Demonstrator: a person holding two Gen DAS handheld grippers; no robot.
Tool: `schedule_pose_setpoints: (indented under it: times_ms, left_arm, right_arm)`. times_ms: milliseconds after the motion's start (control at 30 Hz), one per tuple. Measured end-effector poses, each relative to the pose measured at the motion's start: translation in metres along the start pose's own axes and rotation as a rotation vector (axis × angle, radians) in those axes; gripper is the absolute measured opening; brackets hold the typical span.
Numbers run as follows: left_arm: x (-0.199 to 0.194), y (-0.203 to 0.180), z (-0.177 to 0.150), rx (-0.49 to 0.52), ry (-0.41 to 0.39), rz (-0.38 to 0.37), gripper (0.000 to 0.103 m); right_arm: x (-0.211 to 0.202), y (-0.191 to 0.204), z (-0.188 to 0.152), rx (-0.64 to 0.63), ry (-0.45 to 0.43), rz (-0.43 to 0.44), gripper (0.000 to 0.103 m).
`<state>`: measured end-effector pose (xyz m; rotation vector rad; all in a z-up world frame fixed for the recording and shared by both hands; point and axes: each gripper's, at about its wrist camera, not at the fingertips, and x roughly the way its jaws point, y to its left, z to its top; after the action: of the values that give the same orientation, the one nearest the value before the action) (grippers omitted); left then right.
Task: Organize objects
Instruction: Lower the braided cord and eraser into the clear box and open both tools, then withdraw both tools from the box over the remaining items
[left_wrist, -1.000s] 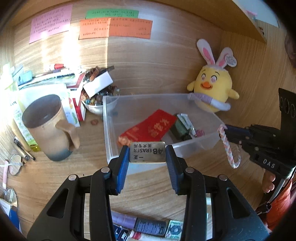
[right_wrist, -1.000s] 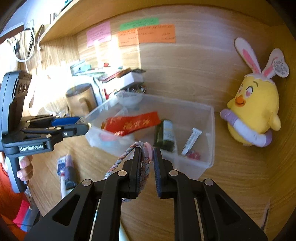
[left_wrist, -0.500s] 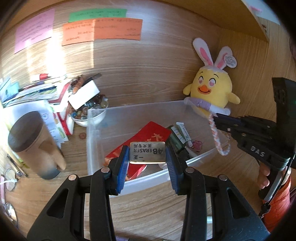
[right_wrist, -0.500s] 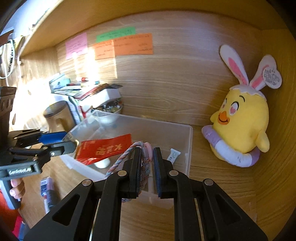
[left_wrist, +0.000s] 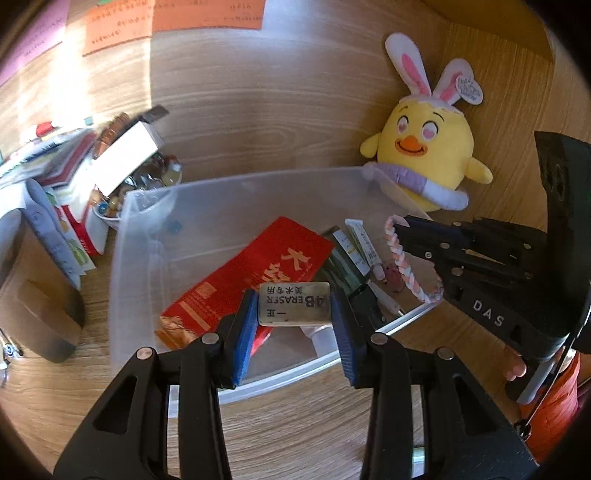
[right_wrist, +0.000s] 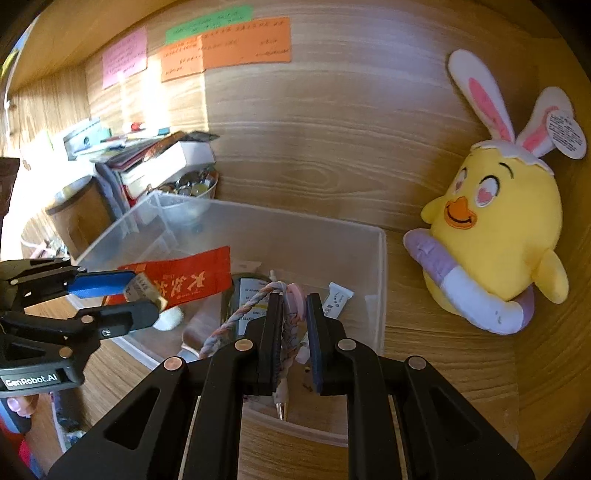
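Left wrist view: your left gripper (left_wrist: 293, 317) clamps the eraser (left_wrist: 293, 308) above the clear bin (left_wrist: 236, 192); your right gripper (right_wrist: 291, 321) pinches the braided cord (right_wrist: 240, 314) (over that bin too).

Left gripper (left_wrist: 293, 314) clamped on eraser (left_wrist: 293, 309), right gripper (right_wrist: 291, 325) pinching braided cord (right_wrist: 243, 314)

Clear plastic bin (left_wrist: 236, 192): 1
Red packets in bin (left_wrist: 255, 273): 1
Small tubes in bin (left_wrist: 364, 245): 1
Erasers above bin (left_wrist: 293, 303): 1
Braided cords above bin (left_wrist: 402, 264): 1
Plush chicks right of bin (left_wrist: 428, 147): 1
Orange notes behind bin (right_wrist: 225, 46): 2
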<state>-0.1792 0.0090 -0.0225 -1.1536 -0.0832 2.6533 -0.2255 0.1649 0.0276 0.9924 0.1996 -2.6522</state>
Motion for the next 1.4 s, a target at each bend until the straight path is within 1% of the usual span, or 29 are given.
schedule_pose_setpoints:
  times_ms: [133, 233, 300, 367, 467, 500, 533, 567, 600, 700, 733, 767, 800, 833, 900, 967, 1033, 1267, 1400]
  left_arm:
    - [0.000, 0.002, 0.001, -0.010, 0.010, -0.023, 0.039]
    - [-0.004, -0.001, 0.001, 0.003, 0.002, -0.007, 0.039]
    - [-0.007, -0.003, 0.000, 0.012, -0.004, -0.001, 0.039]
    - [-0.012, -0.004, 0.000, 0.015, -0.012, -0.006, 0.040]
    - [-0.024, -0.006, 0.001, 0.022, -0.036, -0.002, 0.042]
    - [-0.029, -0.006, 0.000, 0.026, -0.047, 0.004, 0.046]
    - [-0.034, -0.007, 0.000, 0.031, -0.058, 0.011, 0.054]
    - [-0.039, -0.007, -0.001, 0.034, -0.070, 0.017, 0.058]
    - [-0.045, -0.007, -0.002, 0.037, -0.085, 0.025, 0.063]
    - [-0.062, -0.006, -0.005, 0.051, -0.121, 0.051, 0.070]
    - [-0.068, -0.005, -0.008, 0.054, -0.131, 0.061, 0.075]
    - [-0.073, -0.003, -0.010, 0.054, -0.137, 0.067, 0.077]
    - [-0.077, -0.002, -0.013, 0.054, -0.143, 0.076, 0.082]
    - [-0.083, 0.000, -0.016, 0.053, -0.148, 0.085, 0.087]
    - [-0.090, 0.003, -0.023, 0.049, -0.150, 0.097, 0.090]
    - [-0.094, 0.007, -0.031, 0.041, -0.141, 0.104, 0.091]
    - [-0.097, 0.011, -0.039, 0.029, -0.119, 0.108, 0.095]
    - [-0.101, 0.028, -0.068, -0.027, -0.046, 0.104, 0.096]
    - [-0.099, 0.036, -0.088, -0.050, 0.005, 0.096, 0.097]
  right_arm:
    - [0.002, 0.006, -0.003, -0.034, 0.011, -0.009, 0.012]
    - [0.002, 0.006, -0.003, -0.041, 0.022, -0.007, 0.015]
    - [0.001, 0.005, -0.004, -0.035, 0.025, -0.005, 0.024]
    - [-0.001, 0.004, -0.004, -0.026, 0.022, -0.002, 0.031]
    - [-0.008, 0.003, -0.004, -0.022, 0.013, -0.004, 0.034]
    - [-0.011, 0.003, -0.005, -0.020, 0.009, -0.002, 0.034]
    - [-0.015, 0.003, -0.006, -0.016, 0.004, 0.001, 0.035]
    - [-0.018, 0.003, -0.006, -0.015, 0.001, 0.004, 0.038]
    - [-0.023, 0.004, -0.007, -0.012, -0.004, 0.009, 0.042]
    - [-0.035, 0.006, -0.010, -0.017, -0.020, 0.018, 0.051]
    - [-0.040, 0.008, -0.012, -0.023, -0.025, 0.022, 0.052]
    - [-0.044, 0.010, -0.014, -0.030, -0.029, 0.029, 0.056]
    - [-0.047, 0.012, -0.016, -0.035, -0.033, 0.033, 0.061]
    - [-0.052, 0.015, -0.018, -0.043, -0.038, 0.040, 0.062]
    - [-0.059, 0.021, -0.024, -0.058, -0.044, 0.054, 0.066]
    - [-0.064, 0.026, -0.029, -0.072, -0.045, 0.064, 0.067]
    - [-0.066, 0.031, -0.035, -0.086, -0.042, 0.072, 0.069]
    - [-0.075, 0.045, -0.062, -0.097, -0.016, 0.108, 0.075]
    - [-0.075, 0.049, -0.077, -0.097, 0.015, 0.117, 0.075]
